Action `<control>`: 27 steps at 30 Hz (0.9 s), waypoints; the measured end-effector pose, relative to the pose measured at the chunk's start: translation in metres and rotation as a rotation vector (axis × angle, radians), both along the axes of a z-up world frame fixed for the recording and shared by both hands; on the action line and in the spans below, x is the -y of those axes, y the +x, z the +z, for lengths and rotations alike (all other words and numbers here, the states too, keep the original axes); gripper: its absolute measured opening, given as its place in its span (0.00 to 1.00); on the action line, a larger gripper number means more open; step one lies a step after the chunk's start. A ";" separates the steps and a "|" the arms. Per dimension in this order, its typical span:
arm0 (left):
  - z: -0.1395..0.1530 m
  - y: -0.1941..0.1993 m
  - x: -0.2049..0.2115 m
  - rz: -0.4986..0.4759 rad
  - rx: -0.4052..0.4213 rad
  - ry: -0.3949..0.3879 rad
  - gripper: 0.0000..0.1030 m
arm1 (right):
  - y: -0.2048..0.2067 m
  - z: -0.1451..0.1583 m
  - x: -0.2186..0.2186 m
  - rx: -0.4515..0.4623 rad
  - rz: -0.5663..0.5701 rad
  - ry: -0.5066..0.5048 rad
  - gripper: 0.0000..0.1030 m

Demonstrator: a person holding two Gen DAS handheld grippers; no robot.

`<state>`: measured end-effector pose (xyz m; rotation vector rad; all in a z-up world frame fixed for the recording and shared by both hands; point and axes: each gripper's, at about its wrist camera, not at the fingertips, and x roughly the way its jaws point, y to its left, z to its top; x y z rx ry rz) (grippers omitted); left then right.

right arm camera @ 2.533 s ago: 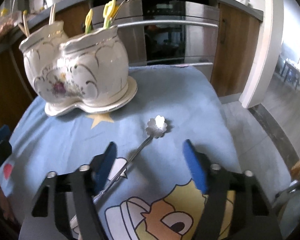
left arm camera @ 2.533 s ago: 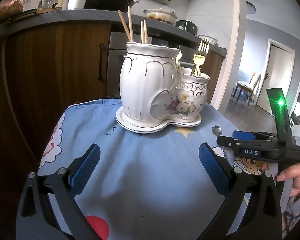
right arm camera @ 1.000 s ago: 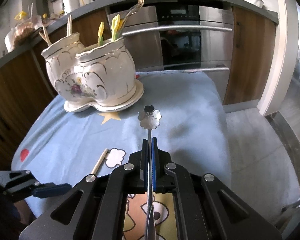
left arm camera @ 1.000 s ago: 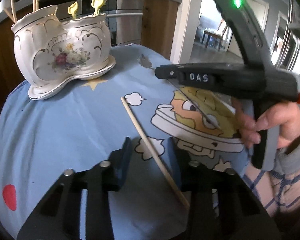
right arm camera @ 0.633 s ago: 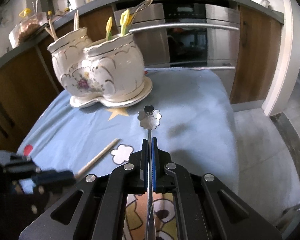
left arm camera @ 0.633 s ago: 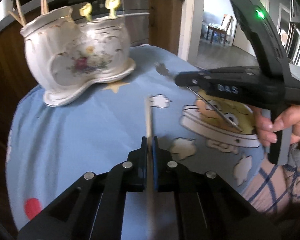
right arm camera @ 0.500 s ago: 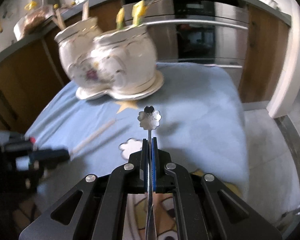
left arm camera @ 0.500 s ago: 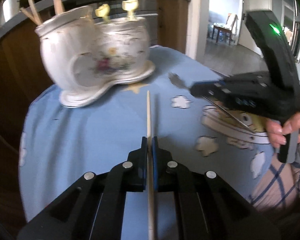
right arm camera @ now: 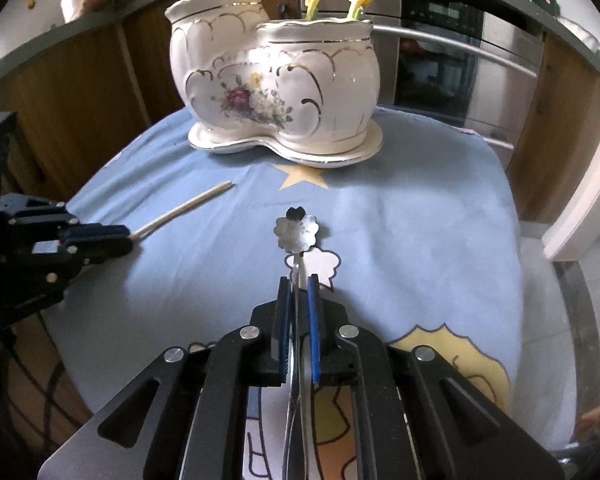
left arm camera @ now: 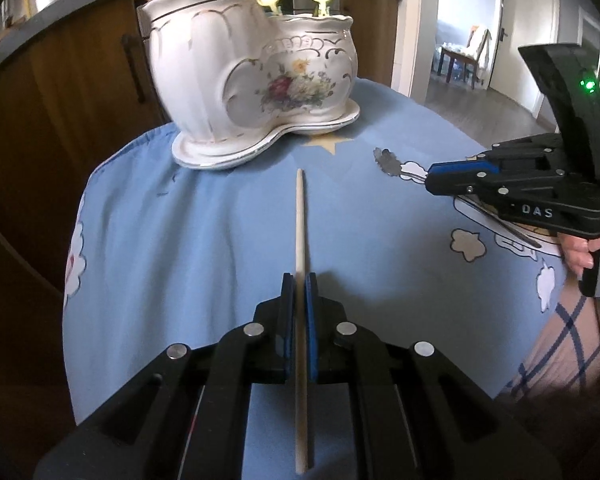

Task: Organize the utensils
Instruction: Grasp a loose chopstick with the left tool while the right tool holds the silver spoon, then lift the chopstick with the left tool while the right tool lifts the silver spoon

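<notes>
A white flowered ceramic holder [left arm camera: 252,80] [right arm camera: 280,92] with two cups stands at the far side of the blue cartoon cloth [left arm camera: 220,240]. My left gripper [left arm camera: 299,280] [right arm camera: 128,236] is shut on a wooden chopstick [left arm camera: 300,220] [right arm camera: 188,204], whose tip points toward the holder. My right gripper [right arm camera: 299,280] [left arm camera: 428,178] grips the thin handle of a flower-shaped metal spoon [right arm camera: 296,230] [left arm camera: 386,158]. Its jaws are opening slightly with the handle still between the pads. The spoon's bowl hangs just above the cloth.
Chopsticks stand in the holder's taller cup and yellow-handled forks in the lower one. Wooden cabinets [left arm camera: 80,100] and a steel oven [right arm camera: 480,64] lie behind the table. The cloth drops off at the left and right edges. A hand [left arm camera: 580,248] holds the right gripper's handle.
The left gripper shut on the chopstick and swung it to point at the holder. The right gripper carried the spoon closer to the holder, and its pads have parted a little.
</notes>
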<state>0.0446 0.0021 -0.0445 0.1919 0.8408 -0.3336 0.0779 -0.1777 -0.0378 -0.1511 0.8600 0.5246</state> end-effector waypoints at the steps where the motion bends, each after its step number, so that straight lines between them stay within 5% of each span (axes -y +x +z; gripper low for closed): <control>1: -0.001 0.001 -0.002 0.001 -0.003 -0.015 0.06 | 0.001 0.000 0.000 0.000 -0.002 0.003 0.09; 11: 0.000 0.004 -0.004 0.008 0.007 -0.082 0.05 | 0.010 0.000 0.005 0.008 -0.039 0.082 0.04; 27: 0.057 -0.028 -0.014 -0.065 0.263 -0.200 0.05 | -0.039 0.056 0.004 0.415 0.049 0.208 0.04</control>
